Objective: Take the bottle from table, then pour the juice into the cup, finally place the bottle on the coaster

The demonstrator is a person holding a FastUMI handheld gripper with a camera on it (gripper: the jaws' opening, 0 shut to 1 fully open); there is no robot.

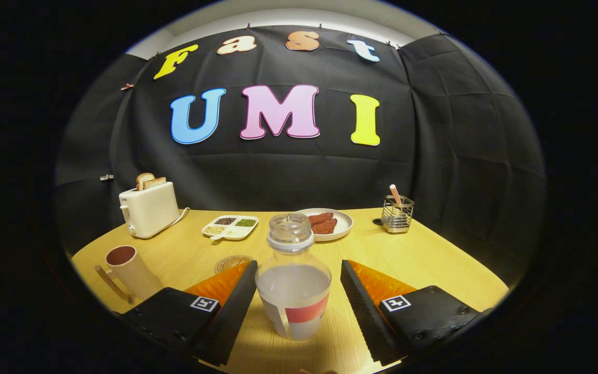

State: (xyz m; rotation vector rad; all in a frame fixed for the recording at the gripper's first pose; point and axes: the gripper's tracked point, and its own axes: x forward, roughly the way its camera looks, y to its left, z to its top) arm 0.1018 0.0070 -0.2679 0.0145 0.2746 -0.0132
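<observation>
Staged breakfast booth, not a real kitchen.
Black cloth wall (434, 156) behind a wooden surface (434, 259); toaster (148, 209) with bread, plate (341, 227) of sausages, divided tray (230, 227), cutlery rack (397, 214), mug (132, 270); tool (299, 296) fingers spread apart around bottle (293, 291).

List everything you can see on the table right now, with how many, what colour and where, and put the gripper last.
bottle: one, clear with whitish liquid and a red-and-white label, upright between the fingers, not touched
cup: one, cream with a handle, dark red inside, beside the left finger
coaster: one, round, light with a dark ring, partly hidden behind the left finger
toaster: one, cream, two slices of toast in it, beyond the cup
divided tray: one, white, dark, green and pale fillings, beyond the coaster
plate: one, white, reddish food on it, beyond the bottle
wire holder: one, metal, a pale stick in it, beside the plate
table: one, light wood
gripper: one, fingers open either side of the bottle
</observation>
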